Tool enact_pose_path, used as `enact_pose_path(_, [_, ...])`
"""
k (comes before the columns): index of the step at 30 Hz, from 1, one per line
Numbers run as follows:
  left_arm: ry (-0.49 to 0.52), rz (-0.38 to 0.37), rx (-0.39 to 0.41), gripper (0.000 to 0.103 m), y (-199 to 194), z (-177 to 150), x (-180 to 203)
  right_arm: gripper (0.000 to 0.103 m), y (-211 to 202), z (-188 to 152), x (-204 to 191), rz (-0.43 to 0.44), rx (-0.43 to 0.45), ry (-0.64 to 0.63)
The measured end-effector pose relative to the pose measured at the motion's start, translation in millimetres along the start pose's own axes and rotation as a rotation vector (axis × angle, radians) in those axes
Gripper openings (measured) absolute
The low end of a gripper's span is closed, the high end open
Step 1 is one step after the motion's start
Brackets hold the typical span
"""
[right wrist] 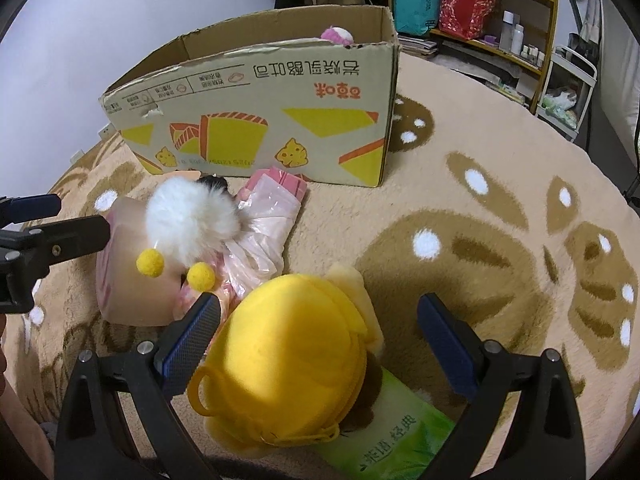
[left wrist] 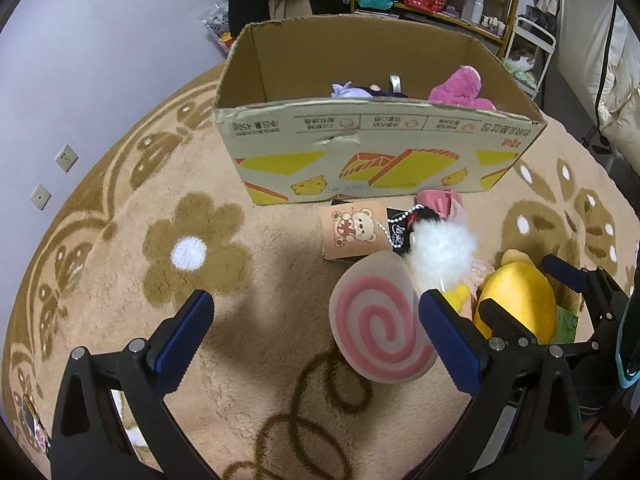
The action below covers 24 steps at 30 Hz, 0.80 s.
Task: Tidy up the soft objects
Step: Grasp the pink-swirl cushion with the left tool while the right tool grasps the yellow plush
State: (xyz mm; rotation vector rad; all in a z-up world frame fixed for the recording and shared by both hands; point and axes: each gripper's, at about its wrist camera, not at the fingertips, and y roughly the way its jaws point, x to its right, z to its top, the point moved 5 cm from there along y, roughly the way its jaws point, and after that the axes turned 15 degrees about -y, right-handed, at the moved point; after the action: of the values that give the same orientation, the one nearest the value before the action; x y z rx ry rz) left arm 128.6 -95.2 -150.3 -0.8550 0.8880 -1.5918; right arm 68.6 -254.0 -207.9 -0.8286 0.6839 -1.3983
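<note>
The right gripper (right wrist: 318, 344), jaws wide, straddled the yellow plush (right wrist: 288, 360) at lower centre, likely readying a grasp. The left gripper (left wrist: 316, 340) hung wide and empty beside the pink-swirl cushion (left wrist: 380, 328), below the cardboard box (left wrist: 372, 152) awaiting toys.

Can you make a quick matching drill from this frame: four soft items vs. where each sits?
Items:
1. pink plush
2. swirl cushion
3. yellow plush
4. bear pouch

Places:
A. between the right claw's fingers
B. inside the box
C. on the rug just in front of the box
D. on the rug by the left claw's right finger

Pairs: 1-B, 2-D, 3-A, 4-C
</note>
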Motion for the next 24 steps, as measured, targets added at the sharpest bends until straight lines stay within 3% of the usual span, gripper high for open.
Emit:
enact_pose_path(13, [-0.007,-0.036,-0.049,0.101,14.2,-5.7,7.4,0.103,6.8,-5.9,1.3,0.009,-0.022,0.015])
enact_pose_path(21, [0.001,-0.009,-0.074,0.101,24.9,-5.5,7.8,0.103,8.2,-7.0,4.1,0.018,-0.022,0.026])
enact_pose_path(24, [0.011,-0.006,-0.075,0.101,24.9,-6.7,9.0,0.096,7.6,-6.1,2.4,0.022,-0.016,0.022])
